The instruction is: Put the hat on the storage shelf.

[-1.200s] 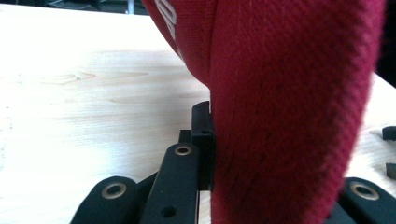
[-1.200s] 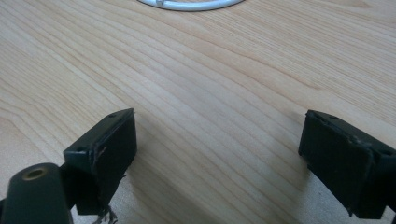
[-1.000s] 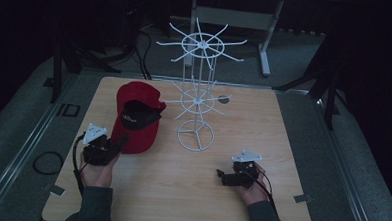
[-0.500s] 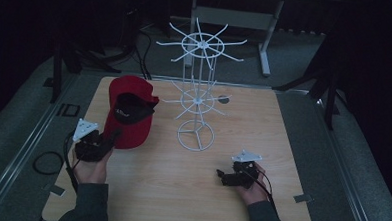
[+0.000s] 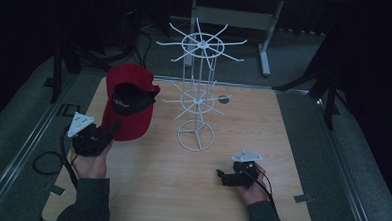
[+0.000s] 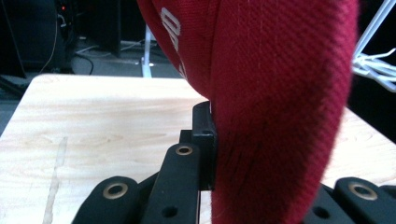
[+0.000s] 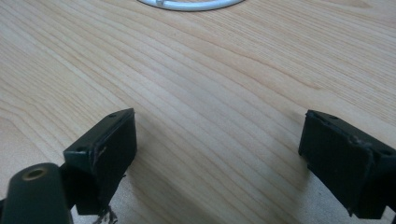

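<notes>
Dim high view with black surroundings; gripper views brighter, close parts softly blurred.

The left gripper [image 5: 108, 134], clamped on the brim of the red cap [image 5: 129, 107], is higher and farther toward the table's [image 5: 282, 144] left edge than a second ago. The cap is up with it: it lay low on the wood beside the rack [image 5: 197, 98], and it now stands tilted, its dark inside facing up, with more bare wood between cap and rack.
</notes>
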### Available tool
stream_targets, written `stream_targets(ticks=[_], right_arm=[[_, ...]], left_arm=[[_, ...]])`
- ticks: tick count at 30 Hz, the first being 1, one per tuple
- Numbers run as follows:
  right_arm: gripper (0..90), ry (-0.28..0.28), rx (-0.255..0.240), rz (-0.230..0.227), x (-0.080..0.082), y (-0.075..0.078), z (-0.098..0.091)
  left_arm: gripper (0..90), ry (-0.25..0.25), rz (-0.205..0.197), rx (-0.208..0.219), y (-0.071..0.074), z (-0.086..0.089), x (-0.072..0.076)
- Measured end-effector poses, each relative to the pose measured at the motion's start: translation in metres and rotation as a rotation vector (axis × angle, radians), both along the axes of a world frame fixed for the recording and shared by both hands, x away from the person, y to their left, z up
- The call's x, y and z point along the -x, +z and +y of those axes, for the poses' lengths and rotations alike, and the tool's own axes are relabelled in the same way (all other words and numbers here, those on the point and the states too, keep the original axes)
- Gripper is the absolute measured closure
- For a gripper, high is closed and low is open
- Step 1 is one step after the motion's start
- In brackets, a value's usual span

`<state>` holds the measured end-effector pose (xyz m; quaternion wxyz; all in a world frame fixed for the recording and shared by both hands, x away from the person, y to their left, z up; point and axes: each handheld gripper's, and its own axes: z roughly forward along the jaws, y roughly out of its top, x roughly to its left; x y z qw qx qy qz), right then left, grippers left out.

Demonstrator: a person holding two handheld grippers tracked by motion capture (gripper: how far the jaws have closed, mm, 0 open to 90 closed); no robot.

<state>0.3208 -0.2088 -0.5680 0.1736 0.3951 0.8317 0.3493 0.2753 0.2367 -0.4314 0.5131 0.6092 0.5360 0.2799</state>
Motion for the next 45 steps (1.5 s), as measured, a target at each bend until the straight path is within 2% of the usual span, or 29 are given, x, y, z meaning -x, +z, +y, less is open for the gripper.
stream_targets(ticks=[5,14,21,34,45], right_arm=[[11.2,-0.002,-0.001,0.002,0.0,0.0,0.0],[11.2,-0.001,0.0,0.003,0.0,0.0,0.0],[11.2,-0.002,-0.001,0.003,0.0,0.0,0.0],[11.2,-0.001,0.002,0.003,0.0,0.0,0.0],[11.2,0.0,0.003,0.002,0.0,0.0,0.0]], left_arm=[[85.0,0.001,-0.027,-0.006,0.013,0.0,-0.001],[85.0,0.013,-0.075,0.021,0.031,0.0,-0.003],[85.0,0.012,-0.108,0.023,0.045,-0.002,-0.004],[85.1,0.016,-0.148,0.053,0.06,-0.004,-0.007],[85.4,0.025,-0.184,0.051,0.074,-0.006,-0.007]])
